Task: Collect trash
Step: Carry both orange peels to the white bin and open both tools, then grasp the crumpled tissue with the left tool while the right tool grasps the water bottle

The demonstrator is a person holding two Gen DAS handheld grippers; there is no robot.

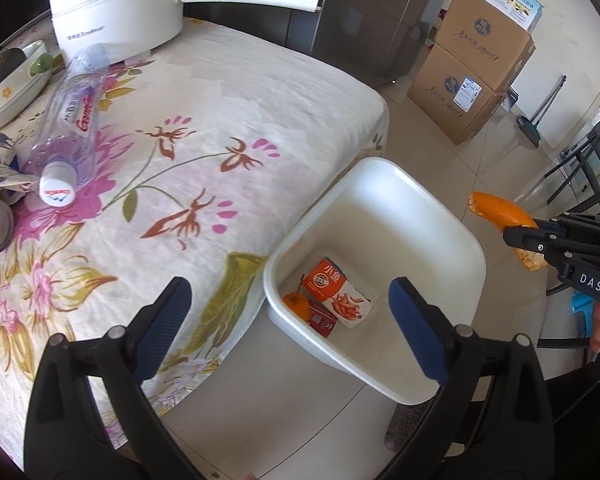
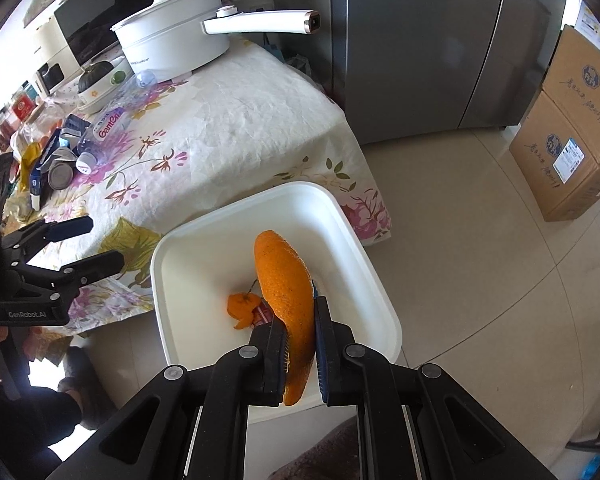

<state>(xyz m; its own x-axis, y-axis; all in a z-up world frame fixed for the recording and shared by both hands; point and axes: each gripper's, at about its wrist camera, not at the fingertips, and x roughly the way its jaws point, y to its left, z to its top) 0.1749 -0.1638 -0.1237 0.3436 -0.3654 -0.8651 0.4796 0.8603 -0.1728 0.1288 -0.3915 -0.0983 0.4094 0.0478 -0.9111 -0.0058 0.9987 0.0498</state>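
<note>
A white bin (image 1: pixel 440 248) (image 2: pixel 204 248) stands on the floor beside the table. In it lie an orange snack box (image 1: pixel 334 292), a piece of orange peel (image 1: pixel 296 305) (image 2: pixel 242 308) and a red wrapper (image 1: pixel 322 322). My right gripper (image 2: pixel 300 320) is shut on a long orange peel (image 2: pixel 286 284) and holds it above the bin; in the left wrist view the peel (image 1: pixel 496 210) hangs beyond the bin's right rim. My left gripper (image 1: pixel 290 300) (image 2: pixel 100 240) is open and empty, over the table edge next to the bin.
An empty plastic bottle (image 1: pixel 76 120) (image 2: pixel 104 132), a can (image 2: pixel 60 176) and crumpled wrappers (image 2: pixel 44 152) lie on the floral tablecloth (image 1: pixel 228 120). A white pot (image 1: pixel 116 12), a bowl (image 1: pixel 16 76), a fridge (image 2: pixel 420 40) and cardboard boxes (image 1: pixel 472 68) stand around.
</note>
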